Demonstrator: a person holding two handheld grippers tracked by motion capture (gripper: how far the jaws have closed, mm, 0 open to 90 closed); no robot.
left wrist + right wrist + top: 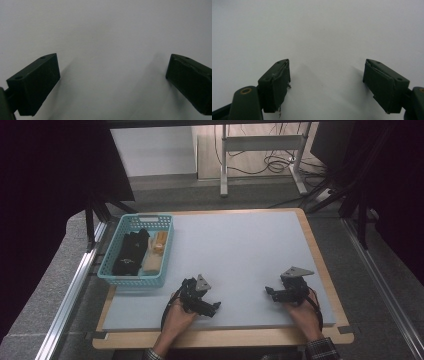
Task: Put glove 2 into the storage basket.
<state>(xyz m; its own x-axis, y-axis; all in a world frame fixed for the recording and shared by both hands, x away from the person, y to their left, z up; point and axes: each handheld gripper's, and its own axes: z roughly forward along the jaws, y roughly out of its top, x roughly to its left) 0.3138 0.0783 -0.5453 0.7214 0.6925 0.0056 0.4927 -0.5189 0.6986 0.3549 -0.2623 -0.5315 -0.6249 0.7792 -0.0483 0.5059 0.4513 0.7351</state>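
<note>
The turquoise basket [111, 270] sat at ten o'clock on the table [240, 245], long axis running twelve to six, holding a black bundle [131, 252] and tan packets [156, 251]. Left gripper [216, 306] and right gripper [268, 291] rested near six o'clock, both with jaws apart, holding nothing.

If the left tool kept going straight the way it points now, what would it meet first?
Probably just the grey table mat: the left tool is angled down at it, jaws open with nothing between them. In the high view it points right, toward the right tool, away from the basket.

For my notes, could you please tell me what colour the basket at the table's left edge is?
The basket is turquoise, seen best in the high view.
</note>
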